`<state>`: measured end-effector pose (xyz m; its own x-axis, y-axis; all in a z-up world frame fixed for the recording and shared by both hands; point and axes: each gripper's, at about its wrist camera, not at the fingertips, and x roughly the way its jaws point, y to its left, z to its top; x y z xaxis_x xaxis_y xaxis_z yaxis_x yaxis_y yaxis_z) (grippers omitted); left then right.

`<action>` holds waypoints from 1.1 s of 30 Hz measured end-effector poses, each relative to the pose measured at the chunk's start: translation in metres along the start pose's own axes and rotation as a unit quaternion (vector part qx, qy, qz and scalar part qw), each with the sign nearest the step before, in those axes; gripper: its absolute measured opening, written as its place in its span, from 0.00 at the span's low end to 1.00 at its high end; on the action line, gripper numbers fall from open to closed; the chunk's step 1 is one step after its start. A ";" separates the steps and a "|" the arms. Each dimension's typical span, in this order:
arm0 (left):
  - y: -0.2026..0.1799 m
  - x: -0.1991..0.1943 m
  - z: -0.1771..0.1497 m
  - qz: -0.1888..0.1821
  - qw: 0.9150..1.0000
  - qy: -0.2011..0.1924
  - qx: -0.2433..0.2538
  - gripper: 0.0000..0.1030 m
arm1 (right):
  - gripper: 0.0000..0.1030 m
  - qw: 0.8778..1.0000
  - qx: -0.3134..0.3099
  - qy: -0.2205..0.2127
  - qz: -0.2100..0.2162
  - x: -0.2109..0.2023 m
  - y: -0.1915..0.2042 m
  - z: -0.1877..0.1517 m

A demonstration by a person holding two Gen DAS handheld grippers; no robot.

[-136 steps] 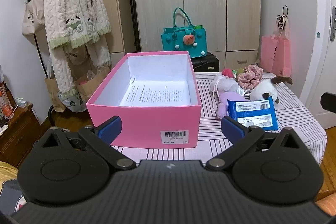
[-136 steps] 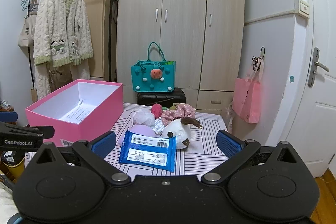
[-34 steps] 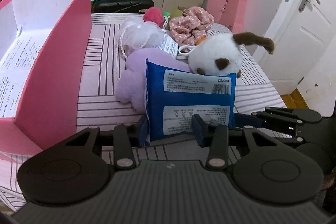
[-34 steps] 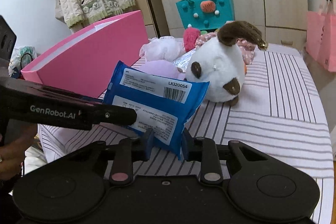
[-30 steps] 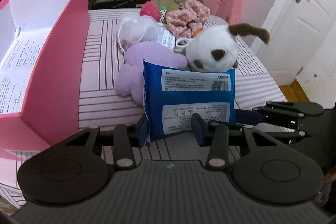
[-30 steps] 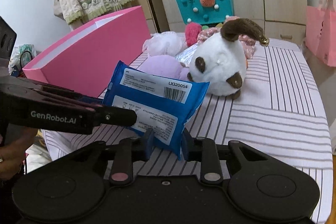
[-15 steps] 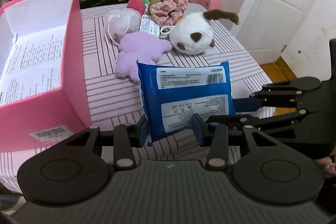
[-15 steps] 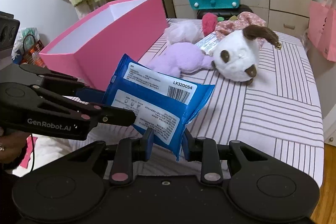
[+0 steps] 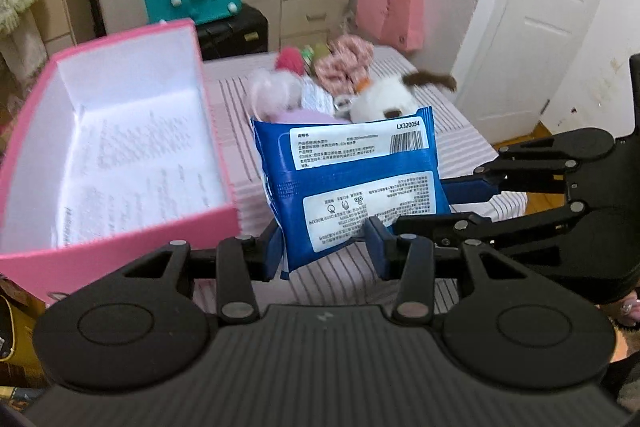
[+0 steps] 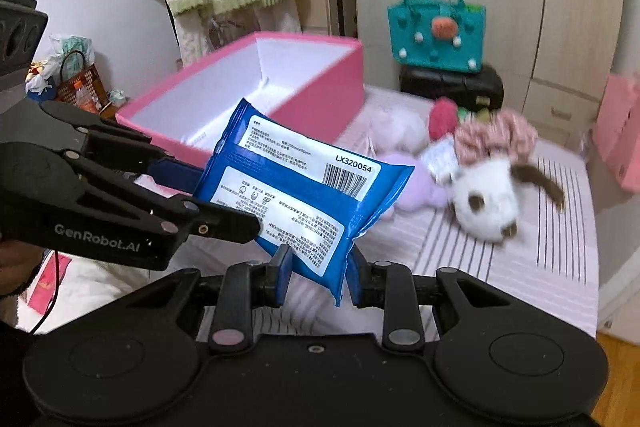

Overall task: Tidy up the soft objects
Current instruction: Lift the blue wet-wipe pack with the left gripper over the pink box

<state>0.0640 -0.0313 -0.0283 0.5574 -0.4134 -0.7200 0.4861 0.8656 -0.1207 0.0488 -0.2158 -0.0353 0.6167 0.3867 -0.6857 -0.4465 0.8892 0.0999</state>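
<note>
Both grippers are clamped on the same thing right now: my left gripper pinches the lower edge of the blue plastic wipes pack with white labels, and my right gripper grips its other lower corner, so the pack hangs in the air between them, clear of the striped tabletop.

By my reckoning we're barely started. The pink cardboard box, open at the left side of the tabletop, holds nothing but a printed paper sheet lying on its white floor; not one soft item is in there yet. The pack sits just right of the box's near corner, above the tabletop's front edge, so I judge it's the first item heading in.

Left to do: everything else. The white plush dog with brown ears, the lilac plush, the pale fluffy puff, the red pompom and the pink floral scrunchie all cluster toward the far right of the tabletop, untouched.
</note>
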 end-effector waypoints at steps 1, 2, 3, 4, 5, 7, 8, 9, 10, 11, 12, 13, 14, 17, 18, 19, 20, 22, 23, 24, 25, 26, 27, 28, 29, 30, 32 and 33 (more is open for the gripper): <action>0.004 -0.004 0.002 0.002 1.000 -0.006 -0.001 0.41 | 0.33 1.000 -0.002 -0.005 -0.001 0.001 0.002 0.004; 0.008 -0.006 0.004 0.003 1.000 -0.011 -0.004 0.41 | 0.33 1.000 -0.002 -0.011 0.000 0.002 0.005 0.008; 0.014 -0.010 0.006 0.003 1.000 -0.017 -0.008 0.41 | 0.33 1.000 -0.003 -0.015 0.000 0.003 0.007 0.011; 0.019 -0.012 0.008 0.002 1.000 -0.021 -0.010 0.41 | 0.33 1.000 -0.006 -0.020 -0.001 0.004 0.010 0.015; 0.024 -0.014 0.011 0.004 1.000 -0.027 -0.014 0.41 | 0.33 1.000 -0.010 -0.027 -0.001 0.005 0.013 0.021; 0.036 -0.018 0.016 0.005 0.999 -0.035 -0.021 0.41 | 0.33 0.999 -0.023 -0.036 -0.002 0.007 0.018 0.032; 0.043 -0.020 0.019 0.004 0.999 -0.038 -0.025 0.41 | 0.33 0.999 -0.029 -0.040 -0.004 0.009 0.022 0.039; 0.050 -0.021 0.021 0.005 0.999 -0.042 -0.029 0.41 | 0.33 0.998 -0.035 -0.045 -0.004 0.012 0.024 0.046; 0.057 -0.023 0.024 0.007 0.998 -0.047 -0.034 0.41 | 0.33 0.998 -0.041 -0.050 -0.002 0.015 0.027 0.053; 0.064 -0.024 0.026 0.007 0.998 -0.051 -0.039 0.41 | 0.33 0.997 -0.046 -0.054 -0.002 0.018 0.031 0.060; 0.071 -0.025 0.029 0.008 0.998 -0.054 -0.043 0.41 | 0.33 0.997 -0.052 -0.057 -0.002 0.021 0.033 0.065; 0.079 -0.026 0.032 0.012 0.997 -0.057 -0.047 0.41 | 0.33 0.996 -0.060 -0.061 -0.001 0.026 0.037 0.072; 0.087 -0.026 0.033 0.015 0.997 -0.059 -0.051 0.41 | 0.33 0.996 -0.065 -0.063 0.000 0.030 0.041 0.078; 0.111 -0.022 0.044 0.028 0.996 -0.056 -0.064 0.41 | 0.33 0.994 -0.085 -0.065 0.003 0.050 0.049 0.099; 0.119 -0.019 0.049 0.033 0.996 -0.053 -0.070 0.41 | 0.33 0.994 -0.091 -0.062 0.004 0.058 0.052 0.108; 0.128 -0.016 0.054 0.038 0.995 -0.049 -0.077 0.41 | 0.33 0.993 -0.103 -0.054 0.007 0.068 0.054 0.119; 0.139 -0.010 0.061 0.043 0.994 -0.043 -0.086 0.41 | 0.33 0.993 -0.112 -0.047 0.007 0.078 0.055 0.130; 0.158 0.000 0.074 0.052 0.993 -0.033 -0.104 0.41 | 0.33 0.991 -0.128 -0.032 0.009 0.096 0.056 0.150; 0.166 0.006 0.079 0.054 0.992 -0.027 -0.110 0.41 | 0.33 0.991 -0.133 -0.020 0.013 0.108 0.056 0.160; 0.176 0.012 0.084 0.056 0.991 -0.021 -0.121 0.41 | 0.33 0.991 -0.130 -0.009 0.017 0.118 0.055 0.168; 0.185 0.019 0.088 0.059 0.990 -0.008 -0.131 0.41 | 0.33 0.992 -0.128 0.005 0.024 0.128 0.054 0.175; 0.194 0.026 0.090 0.061 0.989 0.004 -0.137 0.41 | 0.33 0.991 -0.126 0.021 0.029 0.141 0.053 0.182; 0.202 0.034 0.093 0.061 0.987 0.016 -0.147 0.41 | 0.33 0.991 -0.123 0.032 0.031 0.151 0.052 0.186; 0.208 0.041 0.094 0.062 0.986 0.027 -0.153 0.41 | 0.33 0.991 -0.122 0.045 0.034 0.162 0.052 0.191; 0.215 0.049 0.096 0.062 0.984 0.040 -0.160 0.41 | 0.33 0.991 -0.120 0.056 0.035 0.170 0.053 0.194; 0.221 0.055 0.098 0.061 0.983 0.051 -0.167 0.41 | 0.33 0.990 -0.117 0.063 0.036 0.176 0.053 0.193; 0.230 0.067 0.101 0.058 0.980 0.073 -0.173 0.41 | 0.32 0.990 -0.115 0.079 0.036 0.189 0.053 0.196; 0.234 0.072 0.102 0.058 0.979 0.082 -0.178 0.41 | 0.32 0.989 -0.113 0.085 0.037 0.193 0.053 0.197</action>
<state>0.2863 0.1123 -0.0383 0.4650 -0.2809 -0.8396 0.1441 0.9597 -0.2412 0.2719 -0.0457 -0.0200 0.4680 0.3842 -0.7958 -0.6318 0.7751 0.0027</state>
